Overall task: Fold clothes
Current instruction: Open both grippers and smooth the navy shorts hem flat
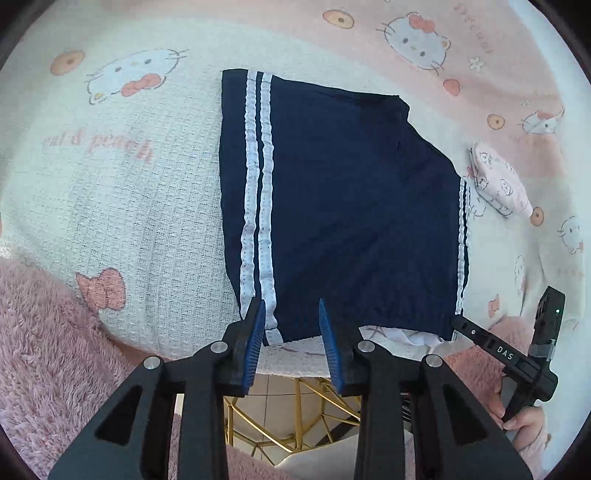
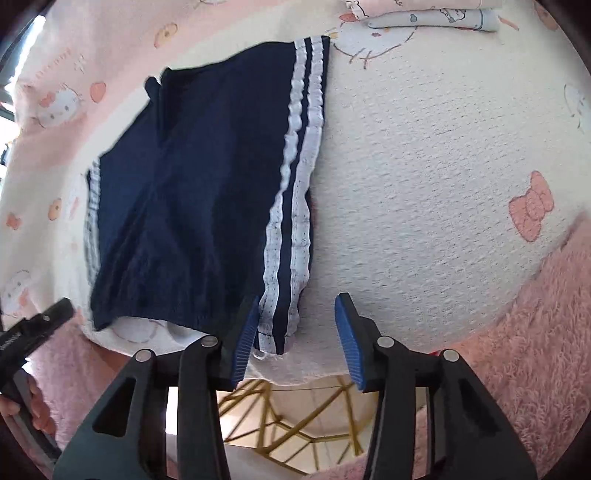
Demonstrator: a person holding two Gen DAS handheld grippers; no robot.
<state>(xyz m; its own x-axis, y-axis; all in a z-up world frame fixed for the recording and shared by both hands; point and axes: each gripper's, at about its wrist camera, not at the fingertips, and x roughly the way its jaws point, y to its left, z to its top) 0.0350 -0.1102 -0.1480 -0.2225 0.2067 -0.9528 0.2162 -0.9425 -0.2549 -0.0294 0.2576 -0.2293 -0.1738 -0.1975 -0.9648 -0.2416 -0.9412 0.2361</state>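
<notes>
Cartoon-cat blanket [image 1: 122,206] under navy shorts [image 1: 343,206], stripes running away from me, waistband nearest; my left gripper [image 1: 291,332] and right gripper [image 2: 295,332] part-open, empty, over waistband corners.

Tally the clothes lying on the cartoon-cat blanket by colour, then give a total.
Navy blue shorts with white side stripes: 1
Pale pink folded garment with small prints: 1
Pale blue-white folded garment: 1
Total: 3

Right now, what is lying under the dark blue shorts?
The shorts lie flat on a white and pink cat-print towel. A bit of white cloth shows below their waistband. What else they cover cannot be seen.
</notes>
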